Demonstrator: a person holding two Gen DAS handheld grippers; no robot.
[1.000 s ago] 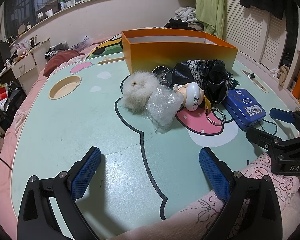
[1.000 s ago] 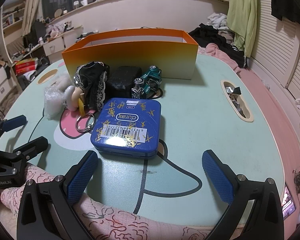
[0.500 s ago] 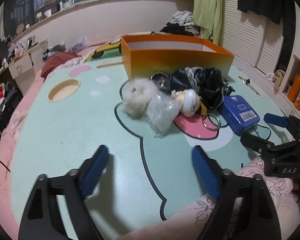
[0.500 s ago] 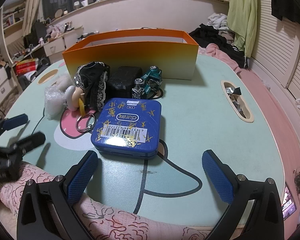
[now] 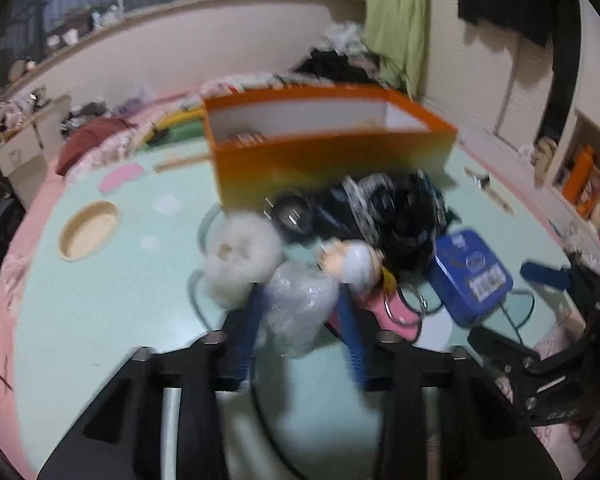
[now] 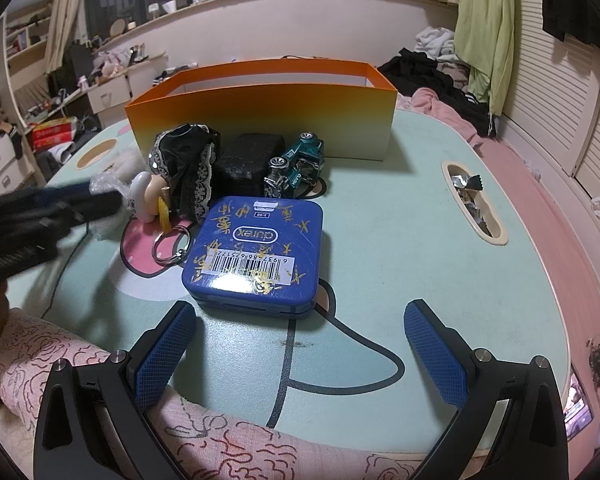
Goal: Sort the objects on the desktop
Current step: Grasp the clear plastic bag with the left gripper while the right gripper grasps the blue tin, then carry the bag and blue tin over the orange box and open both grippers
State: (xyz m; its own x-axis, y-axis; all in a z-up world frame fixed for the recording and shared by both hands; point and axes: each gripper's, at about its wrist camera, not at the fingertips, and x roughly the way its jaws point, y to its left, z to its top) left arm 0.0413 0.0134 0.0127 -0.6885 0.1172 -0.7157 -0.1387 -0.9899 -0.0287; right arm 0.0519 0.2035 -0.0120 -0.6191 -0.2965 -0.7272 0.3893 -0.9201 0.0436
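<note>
In the blurred left wrist view my left gripper (image 5: 300, 296) is closing on a crumpled clear plastic bag (image 5: 300, 316), and its blue pads touch both sides. A white fluffy ball (image 5: 240, 256) and a doll keychain (image 5: 352, 264) lie just beyond the bag. Behind them stands the orange box (image 5: 332, 160). My right gripper (image 6: 300, 320) stands open near the table's front edge, with nothing between its fingers. The blue tin (image 6: 256, 252) lies just ahead of it. In the right wrist view the left gripper (image 6: 40, 216) is a blur at the left.
Black lace cloth (image 6: 188, 168), a black case (image 6: 252, 156) and a teal toy car (image 6: 296, 168) crowd the front of the orange box (image 6: 260, 116). The mint table (image 6: 420, 240) has a slot with foil wrappers (image 6: 472, 204) and a round recess (image 5: 88, 230). A patterned pink sleeve (image 6: 80, 360) is at front left.
My left gripper has moved forward to the plastic bag and its jaws have narrowed around it. The right gripper and the blue tin have not moved.
</note>
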